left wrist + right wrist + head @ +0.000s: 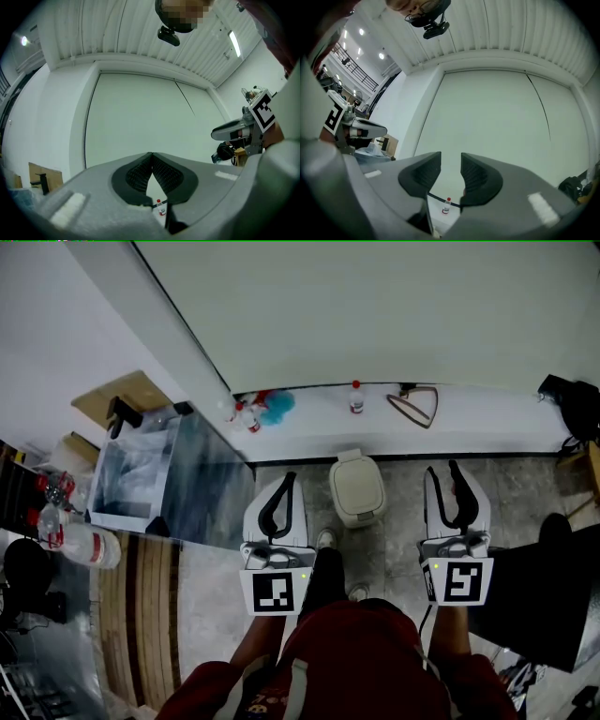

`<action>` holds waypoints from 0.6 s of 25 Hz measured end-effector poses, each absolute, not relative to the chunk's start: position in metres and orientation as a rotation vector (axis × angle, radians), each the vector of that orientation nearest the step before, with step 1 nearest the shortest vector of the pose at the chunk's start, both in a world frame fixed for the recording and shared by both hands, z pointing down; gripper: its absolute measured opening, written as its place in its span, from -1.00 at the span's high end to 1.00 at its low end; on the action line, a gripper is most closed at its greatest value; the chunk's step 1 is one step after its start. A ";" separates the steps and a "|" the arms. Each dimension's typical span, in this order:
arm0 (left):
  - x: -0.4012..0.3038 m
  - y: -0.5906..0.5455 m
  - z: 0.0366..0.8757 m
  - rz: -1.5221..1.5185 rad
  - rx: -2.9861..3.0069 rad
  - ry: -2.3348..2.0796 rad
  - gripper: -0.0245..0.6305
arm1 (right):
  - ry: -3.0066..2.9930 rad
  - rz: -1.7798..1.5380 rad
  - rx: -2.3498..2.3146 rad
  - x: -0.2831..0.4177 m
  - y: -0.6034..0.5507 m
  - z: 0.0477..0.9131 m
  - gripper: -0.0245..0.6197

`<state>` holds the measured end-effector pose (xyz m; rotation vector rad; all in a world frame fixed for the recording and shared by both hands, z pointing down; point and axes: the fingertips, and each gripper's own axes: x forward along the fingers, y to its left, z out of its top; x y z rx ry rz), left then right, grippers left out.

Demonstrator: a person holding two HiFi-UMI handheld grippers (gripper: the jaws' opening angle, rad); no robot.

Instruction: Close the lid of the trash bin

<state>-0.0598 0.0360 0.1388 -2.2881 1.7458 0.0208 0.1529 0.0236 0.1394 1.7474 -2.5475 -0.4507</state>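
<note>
Pressing the trash bin lid (357,486) flat, we'd use the left gripper (151,157) (jaws together; right gripper (451,164) jaws apart, empty).

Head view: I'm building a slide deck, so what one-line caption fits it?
A person holds the left tongs shut and the right tongs open, flanking a closed beige trash bin.
</note>
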 end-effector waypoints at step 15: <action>-0.058 0.041 0.142 -0.005 -2.272 1.729 0.94 | -2.545 -0.477 1.845 0.159 0.032 0.134 0.92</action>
